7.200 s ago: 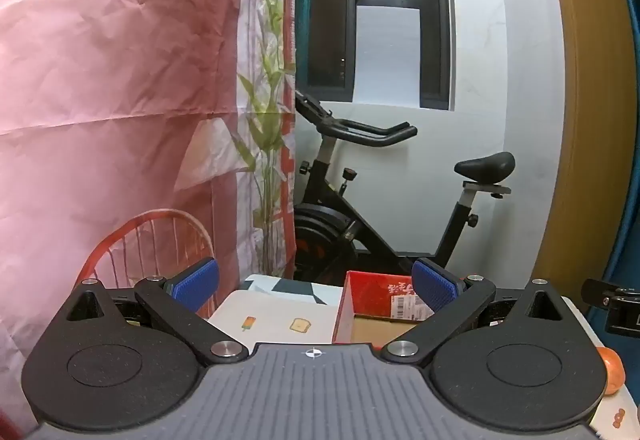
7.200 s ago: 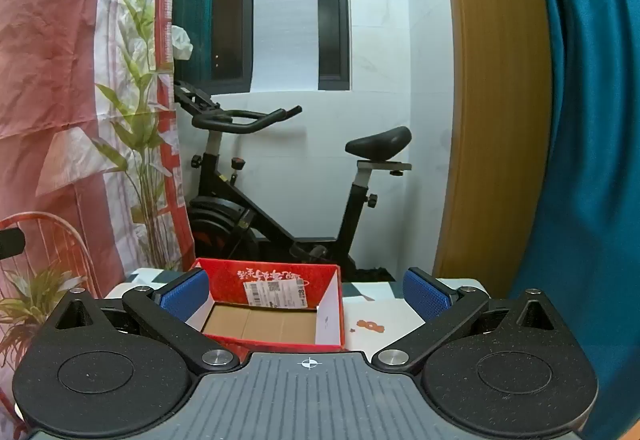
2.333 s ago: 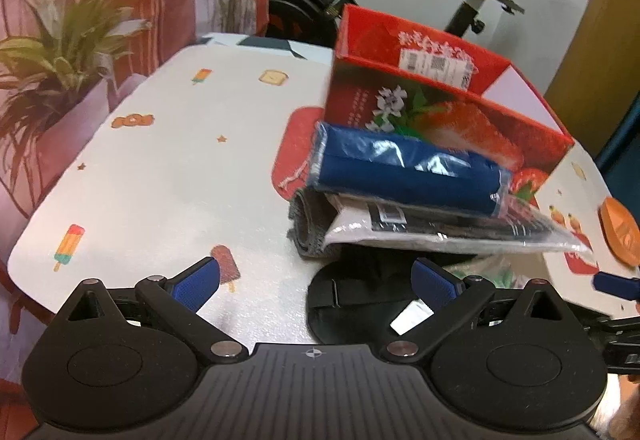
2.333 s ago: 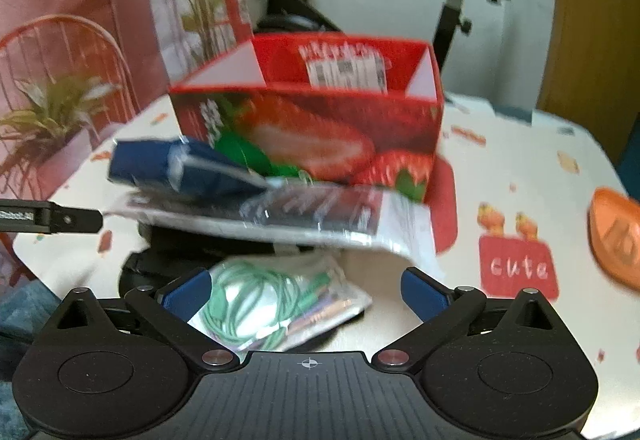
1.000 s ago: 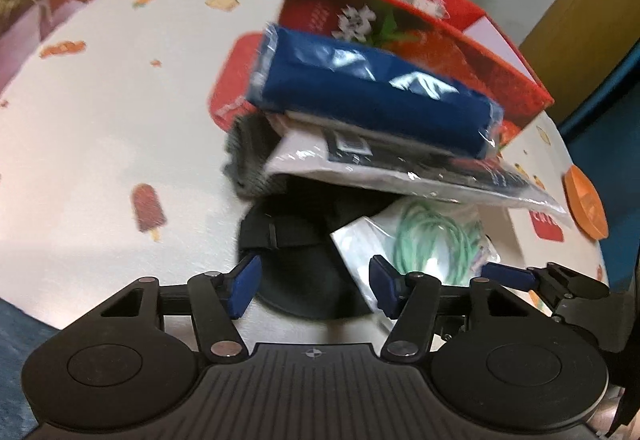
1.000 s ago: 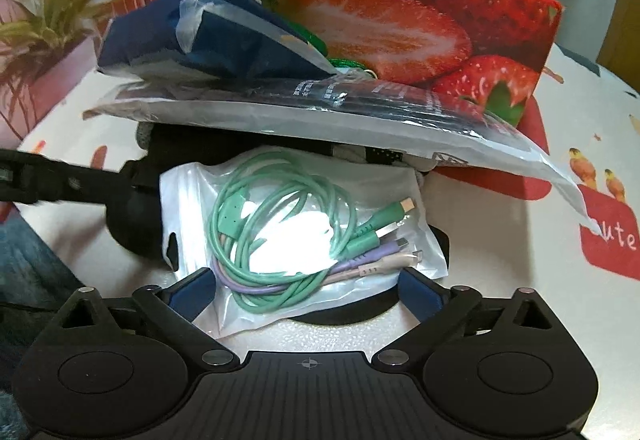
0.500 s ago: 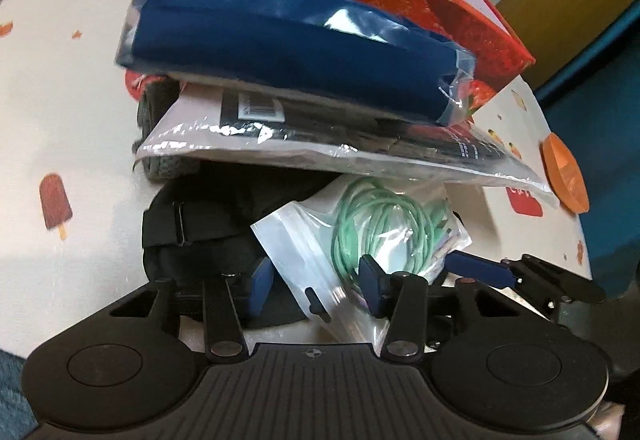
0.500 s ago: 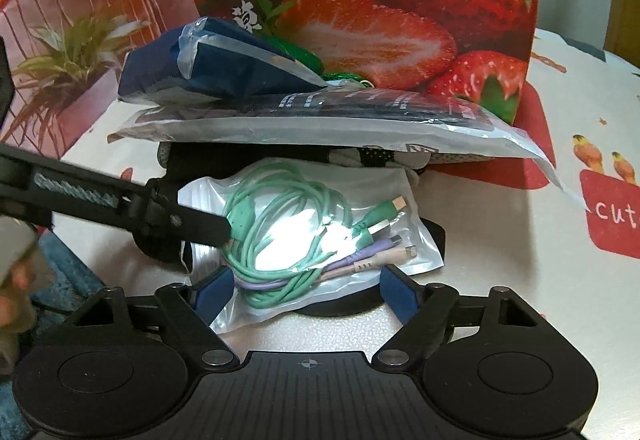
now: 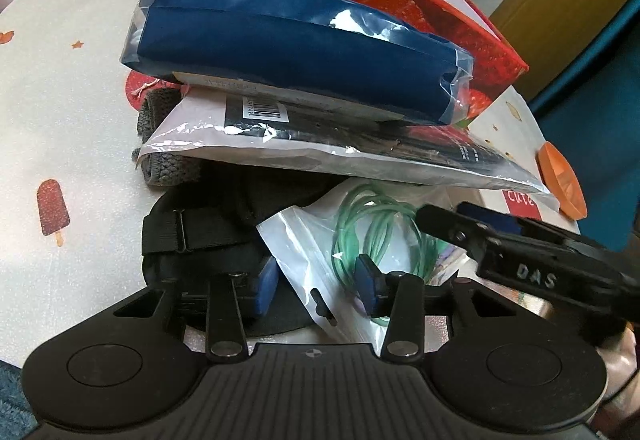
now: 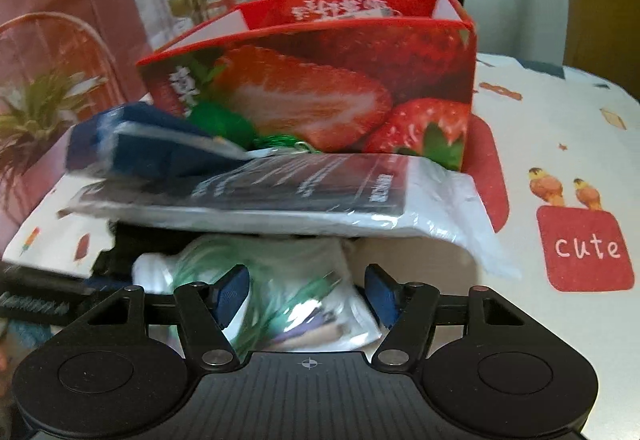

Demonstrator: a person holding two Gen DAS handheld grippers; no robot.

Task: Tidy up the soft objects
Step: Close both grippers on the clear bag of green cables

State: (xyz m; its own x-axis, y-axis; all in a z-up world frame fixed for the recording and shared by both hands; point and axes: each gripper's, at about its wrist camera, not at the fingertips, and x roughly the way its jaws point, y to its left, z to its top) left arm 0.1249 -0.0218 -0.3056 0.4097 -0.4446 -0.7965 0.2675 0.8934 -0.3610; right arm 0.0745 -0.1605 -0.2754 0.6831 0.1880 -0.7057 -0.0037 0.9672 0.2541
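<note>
Bag [image 9: 304,240]: crinkly clear plastic, coiled cable [image 9: 344,240] | L claw [image 9: 315,287], R claw [image 10: 306,294] closing round it | L loose, R unclear

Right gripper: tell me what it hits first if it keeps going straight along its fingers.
The right gripper already has the clear cable bag between its closing jaws. Pushed further, it probably meets the black-printed plastic packet overhanging it, then the strawberry box; depth is unclear.

Motion blur smears the cable bag [image 10: 280,280]; the flat packet [image 9: 320,143] hides the black pouch's [image 9: 200,224] far part.
</note>
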